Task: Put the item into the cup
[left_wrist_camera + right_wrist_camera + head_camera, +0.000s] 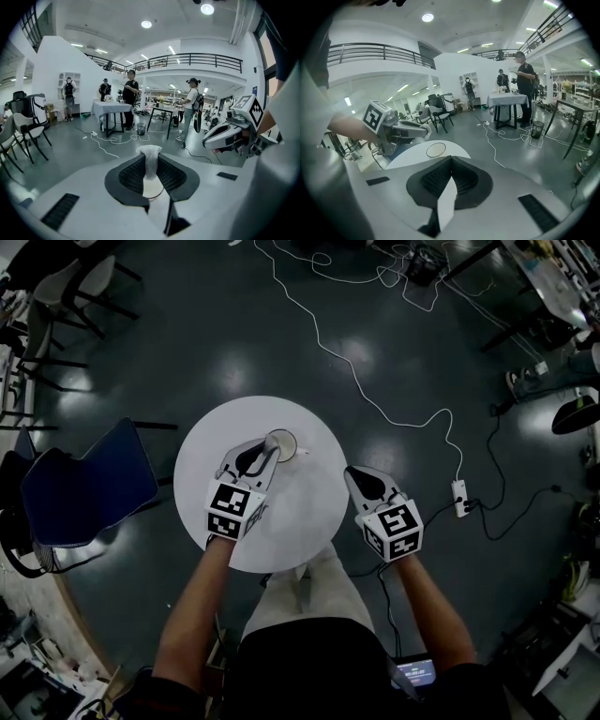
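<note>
Between the jaws of my left gripper (150,158) is the soft white item (150,151). I pinch it tight, and its top pokes out past the tips. Just below the tips is the cup (289,440), on the round white table (300,512). Off to the side, my right gripper (450,161) is closed on nothing.

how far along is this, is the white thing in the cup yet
Done: the left gripper is shut on the white item. In hand: it holds it right at the cup, not yet inside. Left: release it in. The right gripper is shut and empty.
</note>
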Tool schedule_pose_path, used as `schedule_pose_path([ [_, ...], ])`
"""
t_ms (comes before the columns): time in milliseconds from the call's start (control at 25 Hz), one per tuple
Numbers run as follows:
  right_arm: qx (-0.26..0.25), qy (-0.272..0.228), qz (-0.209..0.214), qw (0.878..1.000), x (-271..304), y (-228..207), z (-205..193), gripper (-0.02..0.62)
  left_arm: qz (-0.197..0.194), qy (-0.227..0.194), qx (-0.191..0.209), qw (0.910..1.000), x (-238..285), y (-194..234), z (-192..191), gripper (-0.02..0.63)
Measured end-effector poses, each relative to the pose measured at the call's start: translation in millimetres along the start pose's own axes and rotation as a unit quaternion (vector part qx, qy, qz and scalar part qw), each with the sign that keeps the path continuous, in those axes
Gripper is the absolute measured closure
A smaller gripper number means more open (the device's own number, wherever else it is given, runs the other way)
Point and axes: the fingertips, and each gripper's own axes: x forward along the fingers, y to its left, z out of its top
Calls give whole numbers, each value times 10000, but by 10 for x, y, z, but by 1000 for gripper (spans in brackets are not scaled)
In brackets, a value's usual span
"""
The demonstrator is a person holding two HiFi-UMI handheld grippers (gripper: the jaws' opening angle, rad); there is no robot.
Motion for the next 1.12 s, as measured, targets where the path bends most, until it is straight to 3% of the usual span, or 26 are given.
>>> schedule_pose_path([
  [400,162,115,-61,9998,27,-156,-241,580,-33,69,37,10000,296,20,-227,529],
  [760,174,216,27,9996,88,-104,-377,580,-121,98,-161,9998,345,51,-352,416],
  [1120,137,208,39,9997,74,-79,-363,580,-85,21,-177,9998,281,35,-327,416],
])
